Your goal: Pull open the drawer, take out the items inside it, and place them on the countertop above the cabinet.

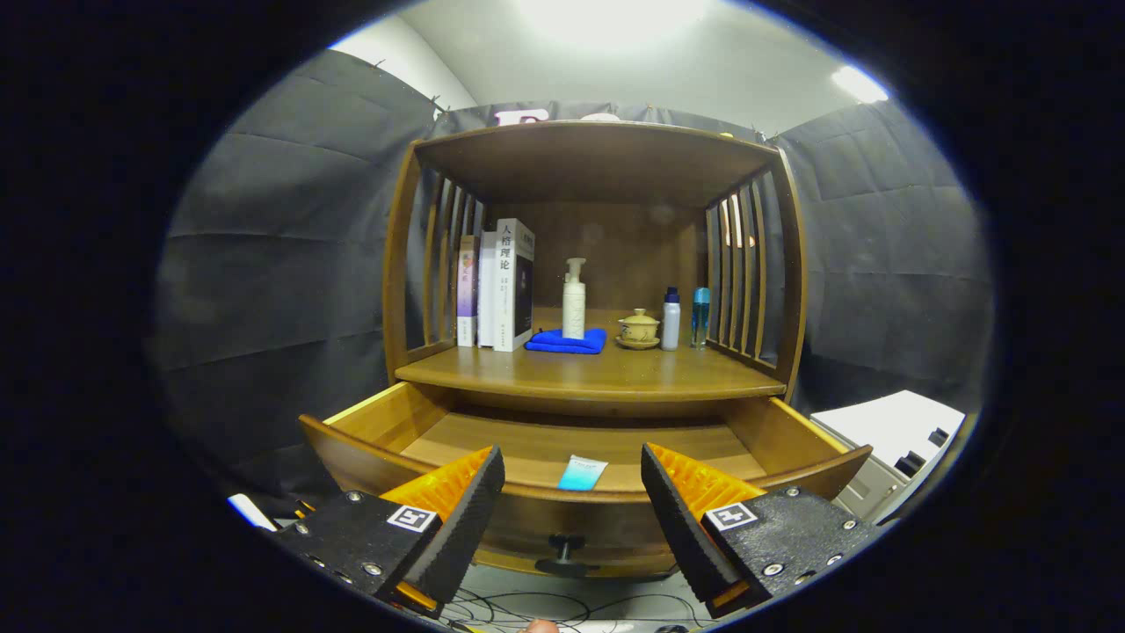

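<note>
Hand-held gripper (573,492) spread, empty — drawer (369,420) open, packet (582,473) inside.

The pulled-out drawer (580,440) gapes free above (shelf board (589,374) overhangs its rear), tongs (573,492) spread wide.

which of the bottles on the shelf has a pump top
The tall white bottle standing on the folded blue cloth. The two small bottles further right have plain caps. The gripper is open.

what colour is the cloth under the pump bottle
Bright blue cloth, clearest in the gripper view.
</note>
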The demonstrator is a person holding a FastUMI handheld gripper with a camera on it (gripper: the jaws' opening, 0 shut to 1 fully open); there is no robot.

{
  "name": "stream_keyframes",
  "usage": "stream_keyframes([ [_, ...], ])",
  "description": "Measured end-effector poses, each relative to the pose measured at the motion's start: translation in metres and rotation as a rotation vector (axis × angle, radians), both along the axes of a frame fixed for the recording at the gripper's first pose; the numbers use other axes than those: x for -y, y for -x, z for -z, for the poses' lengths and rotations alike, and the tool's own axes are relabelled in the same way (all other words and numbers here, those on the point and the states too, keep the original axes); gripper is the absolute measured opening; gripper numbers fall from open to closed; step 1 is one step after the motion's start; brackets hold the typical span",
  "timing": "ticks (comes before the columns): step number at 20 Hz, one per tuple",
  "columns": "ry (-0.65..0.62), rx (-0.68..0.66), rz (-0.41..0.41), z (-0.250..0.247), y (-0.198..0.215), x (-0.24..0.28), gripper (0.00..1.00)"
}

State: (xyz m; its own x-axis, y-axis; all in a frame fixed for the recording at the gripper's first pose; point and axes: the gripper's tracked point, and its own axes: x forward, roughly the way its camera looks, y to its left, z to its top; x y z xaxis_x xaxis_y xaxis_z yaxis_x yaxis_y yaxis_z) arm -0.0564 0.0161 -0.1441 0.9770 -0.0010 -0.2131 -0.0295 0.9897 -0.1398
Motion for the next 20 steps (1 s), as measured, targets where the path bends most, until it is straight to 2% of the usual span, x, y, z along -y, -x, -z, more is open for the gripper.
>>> stream_keyframes([
  [3,-0.015,-0.010,0.049,-0.018,-0.026,0.003,0.95],
  [7,-0.059,-0.038,0.121,-0.018,-0.056,0.010,0.95],
  [13,-0.060,-0.132,0.160,0.020,-0.081,0.027,0.95],
  [20,-0.053,-0.295,0.257,0.058,-0.108,0.031,0.95],
])
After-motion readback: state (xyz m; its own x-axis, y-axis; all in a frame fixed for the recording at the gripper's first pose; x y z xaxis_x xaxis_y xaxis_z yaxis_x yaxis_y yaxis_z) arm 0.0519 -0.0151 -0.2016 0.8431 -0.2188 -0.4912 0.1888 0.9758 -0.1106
